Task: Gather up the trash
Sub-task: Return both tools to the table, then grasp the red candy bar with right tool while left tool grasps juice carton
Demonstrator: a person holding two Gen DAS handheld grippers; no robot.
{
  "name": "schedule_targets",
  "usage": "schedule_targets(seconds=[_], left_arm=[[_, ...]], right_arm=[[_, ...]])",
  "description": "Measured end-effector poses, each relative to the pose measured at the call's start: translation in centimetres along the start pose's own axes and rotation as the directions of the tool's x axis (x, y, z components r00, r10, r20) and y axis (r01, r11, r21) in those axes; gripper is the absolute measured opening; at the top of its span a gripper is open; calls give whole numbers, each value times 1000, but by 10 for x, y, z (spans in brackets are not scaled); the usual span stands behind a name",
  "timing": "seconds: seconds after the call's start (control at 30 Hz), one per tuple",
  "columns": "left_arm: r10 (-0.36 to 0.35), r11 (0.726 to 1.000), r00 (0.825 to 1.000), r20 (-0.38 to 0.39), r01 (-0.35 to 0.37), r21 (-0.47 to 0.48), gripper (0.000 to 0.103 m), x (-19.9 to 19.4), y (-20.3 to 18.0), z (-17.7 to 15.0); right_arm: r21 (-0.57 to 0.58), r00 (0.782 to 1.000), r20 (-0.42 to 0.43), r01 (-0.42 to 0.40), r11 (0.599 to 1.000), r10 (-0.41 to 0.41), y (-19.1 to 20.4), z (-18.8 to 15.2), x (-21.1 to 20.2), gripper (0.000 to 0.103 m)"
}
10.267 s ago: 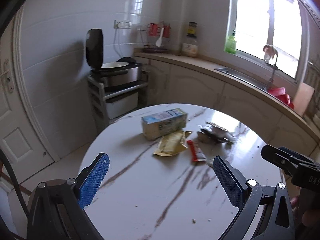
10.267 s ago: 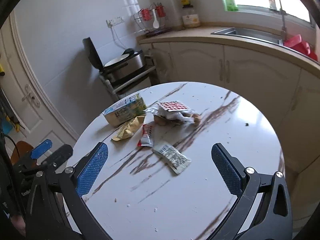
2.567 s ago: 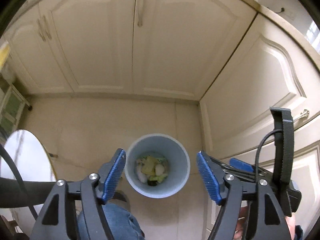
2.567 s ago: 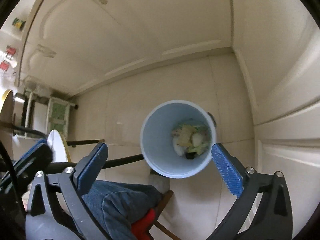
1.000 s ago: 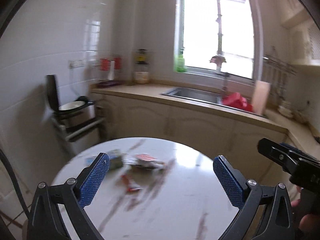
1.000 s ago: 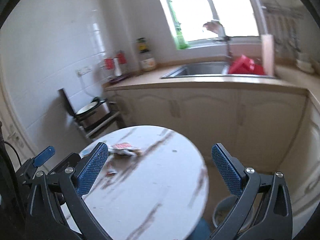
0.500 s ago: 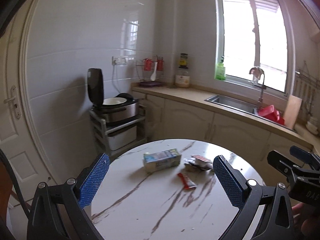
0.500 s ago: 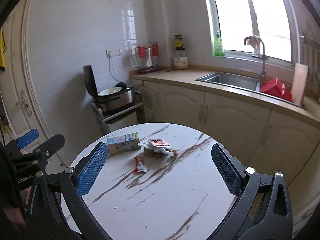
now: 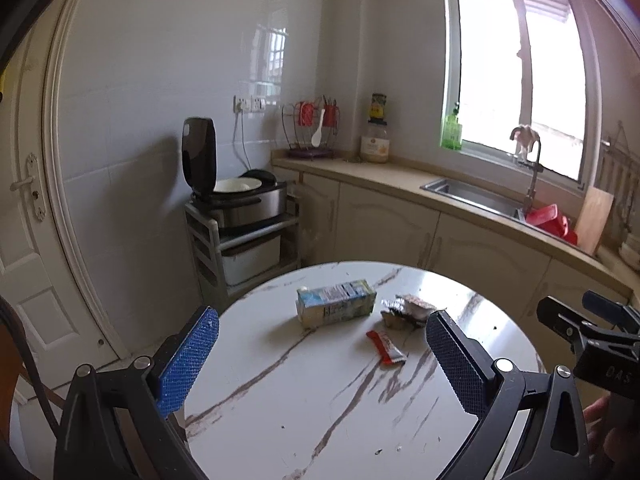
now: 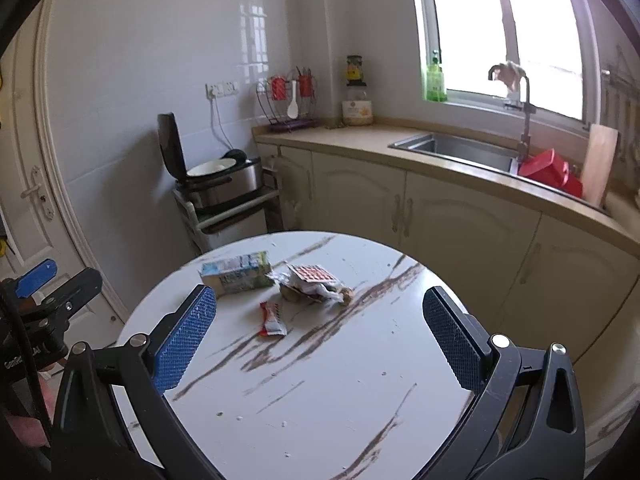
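Both tools hang above the round marble-patterned bench (image 9: 304,408), each with its blue-padded jaws spread wide and nothing between them: the left hand-held gripper (image 9: 320,354) on one side, the right hand-held gripper (image 10: 320,338) beside it. The trash sits together toward the far half of the bench. A pale blue and green drink carton (image 9: 336,307) lies on its side there. Just to its right is a crumpled heap of wrappers (image 10: 314,285), a red-dotted blister sheet lying on top of silvery foil, with something brownish under it that I cannot make out. A small red and white snack wrapper (image 10: 272,319) lies flat on the near side of the carton and the heap, apart from both. A few dark crumbs speckle the near part of the bench. Behind it, an open rice cooker (image 9: 236,192) sits on a low metal trolley against the tiled wall, and a cream kitchen counter (image 10: 460,160) runs under the window, carrying a steel sink (image 10: 460,148), a red tub (image 10: 550,172) and a wooden chopping board (image 10: 600,164).
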State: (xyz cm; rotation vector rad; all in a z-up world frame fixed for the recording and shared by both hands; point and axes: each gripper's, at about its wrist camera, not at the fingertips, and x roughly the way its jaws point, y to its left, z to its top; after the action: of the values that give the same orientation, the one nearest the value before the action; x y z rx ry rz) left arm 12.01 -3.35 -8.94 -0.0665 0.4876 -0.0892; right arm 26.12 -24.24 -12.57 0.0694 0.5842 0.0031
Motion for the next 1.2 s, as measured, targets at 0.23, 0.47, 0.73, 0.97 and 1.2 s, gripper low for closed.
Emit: schedule_targets(seconds=[0.23,0.47,0.73,0.97,1.2], left_arm=[[-1,1000,998,-57,1,-6,102,39,1,3],[-8,1000,991,-131,6,-14,102,93,-1,7],[15,999,976,-218,-24,-41,102,158,12,13],[23,998,961,-274,-37,-47,102,210,25,23],[23,998,955,-296,-42,-57,102,248,34,29]], right_arm=[[23,995,-96,-1,1000,4,-15,-10,36,103],[23,979,-202,-12,1000,16,-19,-24,83,103],[1,946,-320,-51,999,49,-6,-43,144,103],[-26,911,-406,-83,996,65,16,-52,199,98],[-69,890,-452,-105,992,63,42,-58,234,73]])
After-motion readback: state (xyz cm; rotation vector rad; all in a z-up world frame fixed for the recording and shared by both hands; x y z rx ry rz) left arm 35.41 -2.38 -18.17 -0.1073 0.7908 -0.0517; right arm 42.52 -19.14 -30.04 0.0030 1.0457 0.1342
